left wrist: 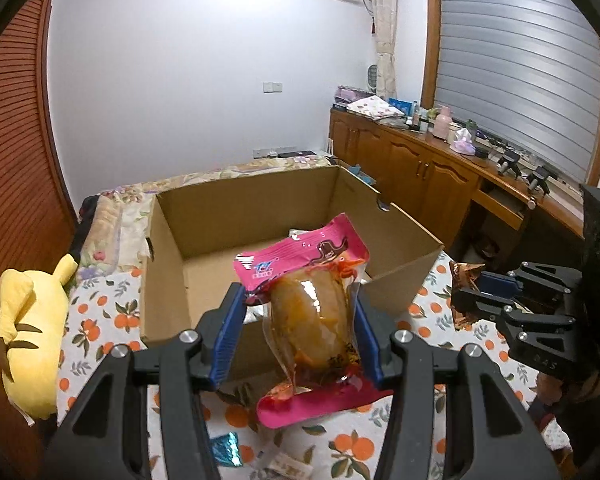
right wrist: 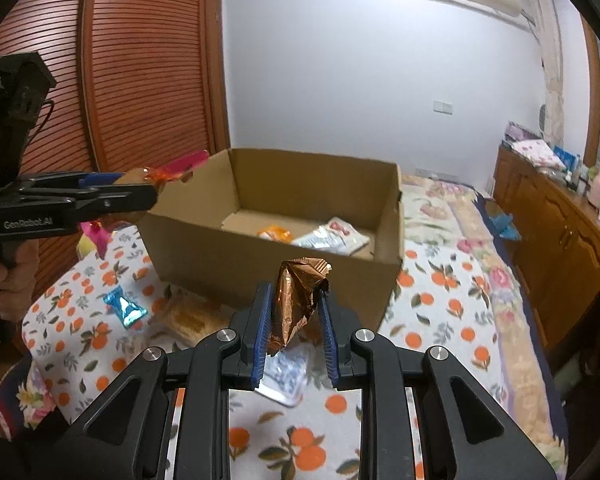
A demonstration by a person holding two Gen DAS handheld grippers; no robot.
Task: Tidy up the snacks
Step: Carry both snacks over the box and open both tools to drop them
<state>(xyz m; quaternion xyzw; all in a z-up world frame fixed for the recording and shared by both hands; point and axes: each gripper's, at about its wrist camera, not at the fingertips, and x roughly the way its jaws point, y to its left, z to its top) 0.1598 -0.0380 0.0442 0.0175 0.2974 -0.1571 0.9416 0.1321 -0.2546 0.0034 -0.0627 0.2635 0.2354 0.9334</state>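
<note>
My left gripper [left wrist: 300,312] is shut on a pink snack packet [left wrist: 308,312] with a brown chunk inside, held just in front of an open cardboard box [left wrist: 172,264]. My right gripper [right wrist: 294,316] is shut on a crumpled copper foil packet [right wrist: 296,304], held above the bed near the box's [right wrist: 204,240] near wall. The box holds an orange packet [right wrist: 275,234] and a white-blue packet [right wrist: 332,236]. The right gripper shows in the left wrist view [left wrist: 476,292], the left gripper in the right wrist view [right wrist: 148,188].
On the orange-print blanket [right wrist: 440,320] lie a blue foil candy [right wrist: 125,307], a yellowish packet [right wrist: 192,320] and a white-blue packet [right wrist: 286,376]. A yellow plush toy [left wrist: 32,336] lies left. Wooden cabinets [left wrist: 420,168] with clutter run along the right.
</note>
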